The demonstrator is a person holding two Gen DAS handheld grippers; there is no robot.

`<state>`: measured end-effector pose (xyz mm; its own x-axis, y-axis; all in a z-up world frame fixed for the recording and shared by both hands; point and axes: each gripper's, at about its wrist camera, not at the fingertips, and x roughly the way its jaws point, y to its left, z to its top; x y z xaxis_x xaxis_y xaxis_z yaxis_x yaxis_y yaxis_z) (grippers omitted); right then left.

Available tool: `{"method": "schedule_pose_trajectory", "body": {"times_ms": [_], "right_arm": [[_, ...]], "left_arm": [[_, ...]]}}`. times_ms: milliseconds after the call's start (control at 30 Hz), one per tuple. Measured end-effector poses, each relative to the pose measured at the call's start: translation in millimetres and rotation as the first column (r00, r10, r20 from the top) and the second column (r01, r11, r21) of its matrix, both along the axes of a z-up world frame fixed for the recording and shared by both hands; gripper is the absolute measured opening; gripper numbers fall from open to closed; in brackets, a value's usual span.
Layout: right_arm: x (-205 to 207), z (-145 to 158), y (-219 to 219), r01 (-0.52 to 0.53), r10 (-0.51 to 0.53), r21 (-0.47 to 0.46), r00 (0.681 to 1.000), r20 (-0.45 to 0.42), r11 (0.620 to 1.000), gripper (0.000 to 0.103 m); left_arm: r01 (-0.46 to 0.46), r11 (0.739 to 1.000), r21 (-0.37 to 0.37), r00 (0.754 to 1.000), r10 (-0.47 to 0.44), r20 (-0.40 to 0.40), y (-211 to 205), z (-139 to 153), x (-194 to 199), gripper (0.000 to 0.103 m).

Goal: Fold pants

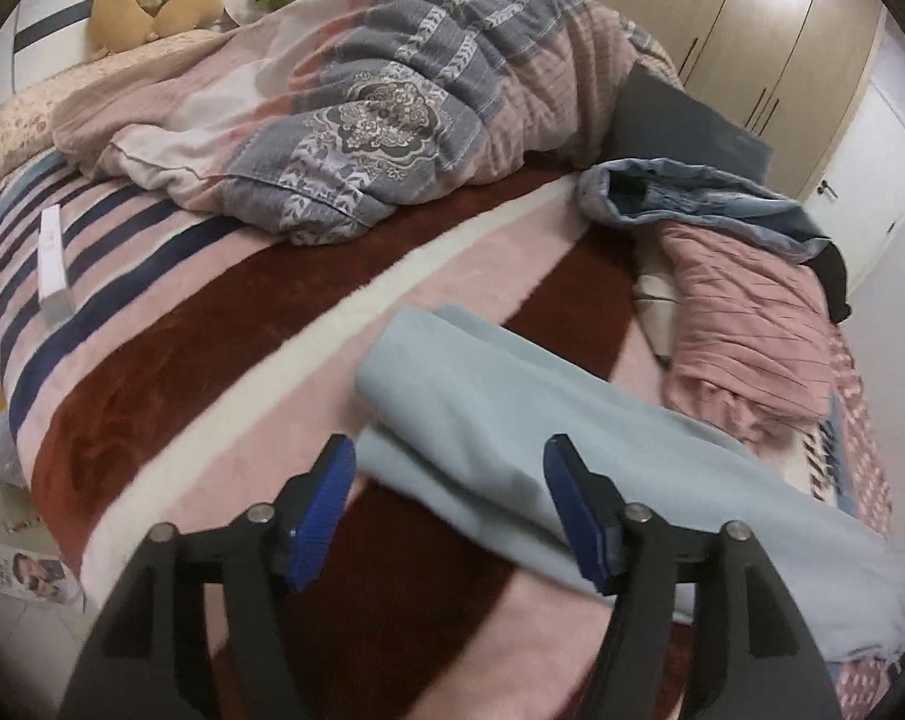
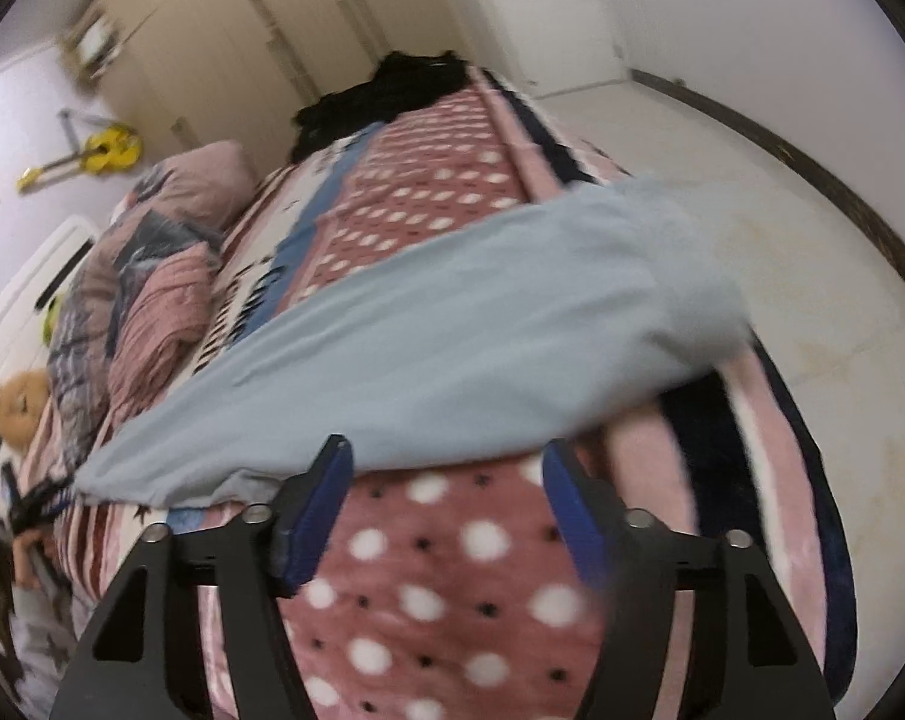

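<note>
Both hand-held grippers, left (image 1: 449, 510) & right (image 2: 446, 510), gape wide, empty. Light blue pants (image 1: 482, 420) lie folded on bed (image 1: 212, 360); next, prob grab ends, fold again.

A home bedroom: a bed (image 1: 152, 360) with rumpled quilt (image 1: 362, 120), plush toys (image 1: 146, 6), and probably wardrobes (image 1: 752, 30).

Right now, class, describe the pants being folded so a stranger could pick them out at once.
Start at the striped blanket covering the bed. On its near side, just beyond the open left gripper, lie the pale blue pants. They alone are plain and unpatterned; the pink garment beside them is striped.
</note>
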<state>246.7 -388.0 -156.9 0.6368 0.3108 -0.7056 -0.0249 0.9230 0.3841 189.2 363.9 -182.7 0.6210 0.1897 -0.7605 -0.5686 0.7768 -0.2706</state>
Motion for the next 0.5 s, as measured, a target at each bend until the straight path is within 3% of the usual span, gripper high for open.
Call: {"method": "schedule_pose_trajectory", "body": {"times_ms": [100, 200, 367, 400, 433, 500], "right_arm": [[4.4, -20.0, -19.5, 0.049, -0.047, 0.044, 0.998, -0.033, 0.998, 0.069], [15.5, -28.5, -28.6, 0.063, -0.065, 0.107, 0.998, 0.008, 0.992, 0.070], [48.7, -39.2, -49.4, 0.211, -0.213, 0.174, 0.977, -0.004, 0.962, 0.068], [54.7, -40.6, -52.2, 0.240, -0.242, 0.183, 0.970, -0.009, 0.953, 0.050], [61.6, -41.1, -54.3, 0.280, -0.280, 0.151, 0.960, -0.021, 0.948, 0.011], [71.0, -42.4, -54.0, 0.285, -0.282, 0.110, 0.959, -0.040, 0.952, 0.007]], "left_arm": [[0.029, 0.999, -0.014, 0.999, -0.029, 0.026, -14.0, 4.8, -8.1, 0.069], [0.061, 0.998, -0.022, 0.997, -0.060, 0.044, -28.6, 8.2, -8.2, 0.069], [0.078, 0.996, -0.031, 0.996, -0.076, 0.052, -39.8, 9.8, -5.3, 0.069], [0.078, 0.996, -0.033, 0.996, -0.077, 0.052, -40.9, 9.4, -5.3, 0.069], [0.080, 0.996, -0.033, 0.996, -0.078, 0.050, -42.7, 9.2, -5.3, 0.069], [0.082, 0.996, -0.034, 0.996, -0.080, 0.049, -44.6, 8.4, -5.9, 0.069]]}}
